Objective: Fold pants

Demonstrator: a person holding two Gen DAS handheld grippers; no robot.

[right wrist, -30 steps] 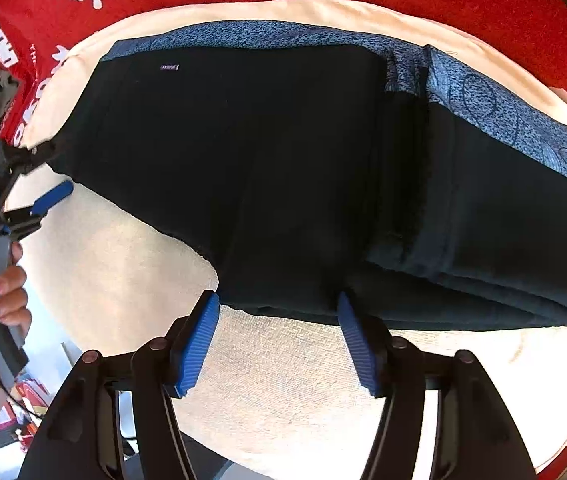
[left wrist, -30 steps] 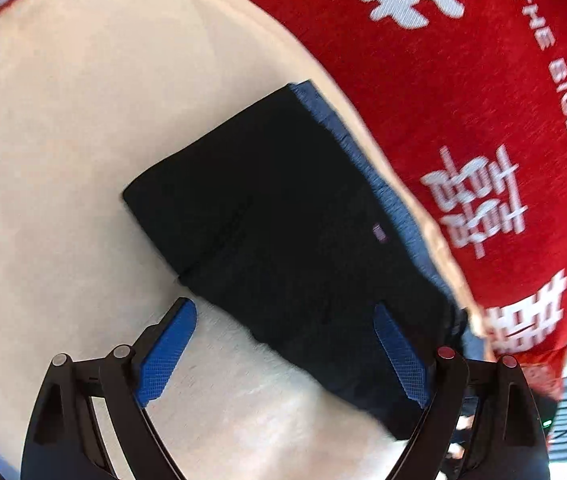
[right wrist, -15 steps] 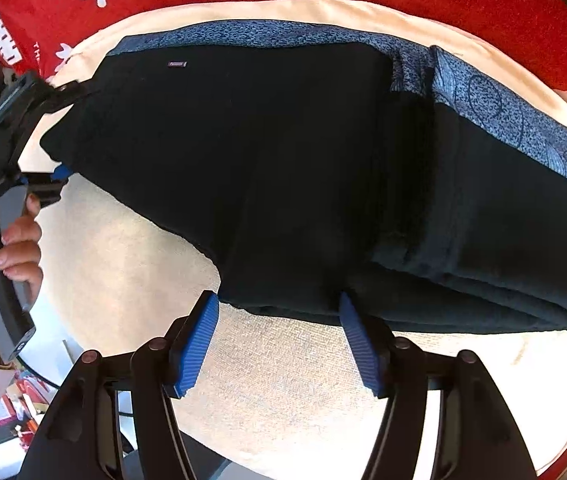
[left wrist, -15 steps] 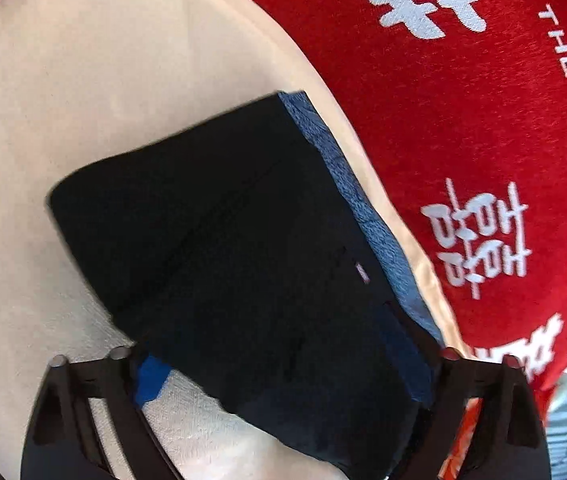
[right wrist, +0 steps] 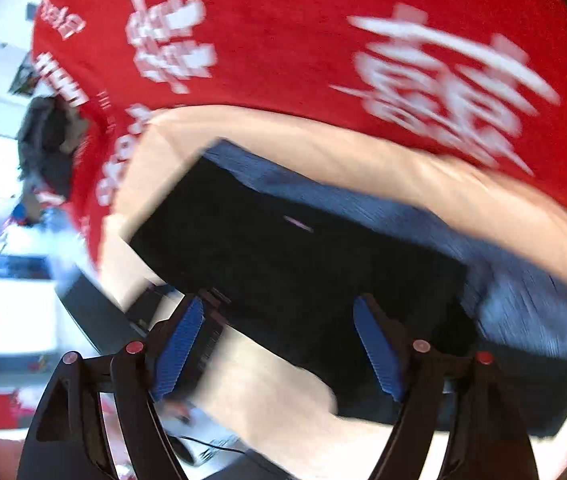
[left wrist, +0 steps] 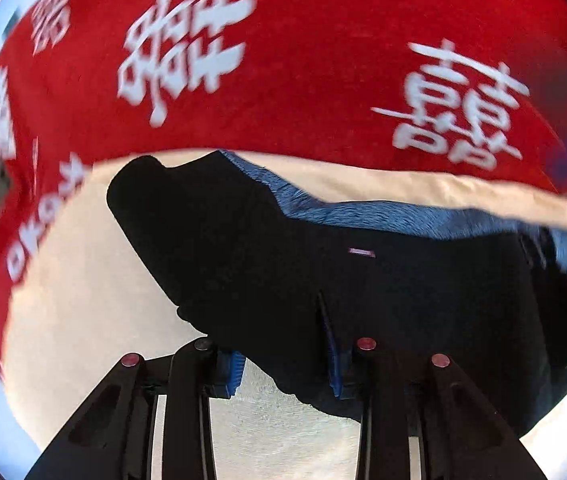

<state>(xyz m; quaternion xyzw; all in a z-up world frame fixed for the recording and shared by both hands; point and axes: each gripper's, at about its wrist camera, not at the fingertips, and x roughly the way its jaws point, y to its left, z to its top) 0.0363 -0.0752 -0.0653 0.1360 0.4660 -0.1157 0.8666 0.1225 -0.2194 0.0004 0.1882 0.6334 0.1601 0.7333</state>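
Note:
The folded black pants with a blue-grey patterned waistband lie on a beige cloth. My left gripper sits at their near edge. Its jaws are closing, and the black fabric is bunched between the blue pads and lifted a little off the cloth. In the blurred right wrist view the pants lie ahead of and partly beneath my right gripper. Its jaws are opening wide, and the pads press on nothing.
A red cloth with white characters covers the surface beyond the beige cloth. A dark heap sits at the red cloth's left edge, with the bright room beyond. The table's near edge runs just below both grippers.
My left gripper has rolled, closed onto the pants' near edge and risen with it. My right gripper has spread wider and pulled up and away; both views now show more red cloth.

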